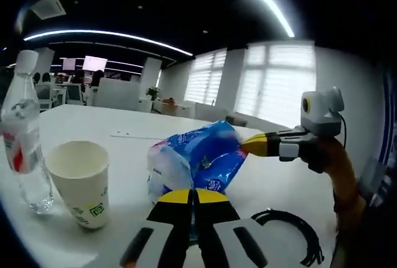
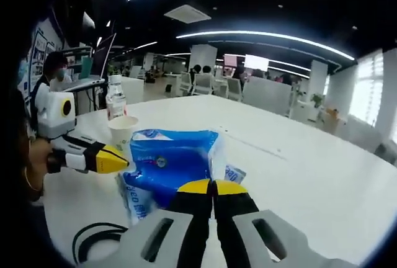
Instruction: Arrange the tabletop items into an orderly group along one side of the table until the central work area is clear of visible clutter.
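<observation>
The black cable [image 1: 291, 234] is cut off by the frame's bottom edge.

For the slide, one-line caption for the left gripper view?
Both tools shut on blue tissue pack, beside paper cup and water bottle.

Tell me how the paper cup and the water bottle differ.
The paper cup is short, wide and opaque white with a green print; the water bottle is tall, narrow and clear with a red and white label. The cup is open at the top, while the bottle has a white cap on. Both stand upright, side by side on the white table.
</observation>
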Tool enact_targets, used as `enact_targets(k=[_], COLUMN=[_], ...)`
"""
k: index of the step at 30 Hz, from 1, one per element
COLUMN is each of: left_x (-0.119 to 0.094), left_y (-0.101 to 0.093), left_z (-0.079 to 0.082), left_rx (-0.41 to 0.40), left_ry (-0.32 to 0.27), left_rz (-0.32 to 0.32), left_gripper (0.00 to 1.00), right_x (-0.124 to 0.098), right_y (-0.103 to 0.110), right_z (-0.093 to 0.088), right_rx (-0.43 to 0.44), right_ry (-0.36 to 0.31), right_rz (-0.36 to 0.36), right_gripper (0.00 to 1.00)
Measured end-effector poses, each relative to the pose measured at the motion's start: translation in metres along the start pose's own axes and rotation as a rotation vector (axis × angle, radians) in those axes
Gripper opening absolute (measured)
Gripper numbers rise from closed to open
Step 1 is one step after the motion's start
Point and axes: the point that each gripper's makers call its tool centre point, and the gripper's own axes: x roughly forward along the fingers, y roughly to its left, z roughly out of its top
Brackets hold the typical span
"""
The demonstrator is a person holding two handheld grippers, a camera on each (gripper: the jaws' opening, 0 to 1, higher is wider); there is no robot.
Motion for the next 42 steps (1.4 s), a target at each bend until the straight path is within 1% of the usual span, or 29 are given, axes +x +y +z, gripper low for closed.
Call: enact_targets(k=[6,10,20,23,30,35,38,42], left_x=[0.000,0.001,0.005,0.008,0.012,0.013,0.014,0.016], left_y=[0.001,0.001,-0.005,-0.011,-0.019,-0.022,-0.025,-0.028], left_z=[-0.001,0.000,0.002,0.003,0.006,0.009,0.010,0.012], left_rx=[0.002,0.003,0.004,0.002,0.004,0.006,0.007,0.002], left_ry=[0.006,0.001,-0.001,-0.003,-0.004,-0.012,-0.013,-0.024], left_rz=[0.001,0.004,-0.010,-0.027,-0.049,-0.056,-0.062,-0.067], left_gripper=[0.00,0.00,0.00,0.00,0.00,0.00,0.00,0.00], right_x=[-0.004,-0.009,-0.021,-0.025,-0.030,-0.035,-0.037,-0.041], right_y=[0.003,0.005,0.002,-0.003,-0.010,-0.013,-0.015,-0.019], right_z=[-0.004,-0.007,-0.007,-0.009,-0.011,-0.009,-0.008,-0.007], right_rx=[0.031,0.022,0.013,0.014,0.016,0.028,0.015,0.020], right_ry=[0.015,0.027,0.021,0.027,0.038,0.028,0.033,0.030], right_rz=[0.009,-0.001,-0.025,-0.043,-0.068,-0.072,-0.082,-0.091], right_gripper=[0.00,0.00,0.00,0.00,0.00,0.00,0.00,0.00])
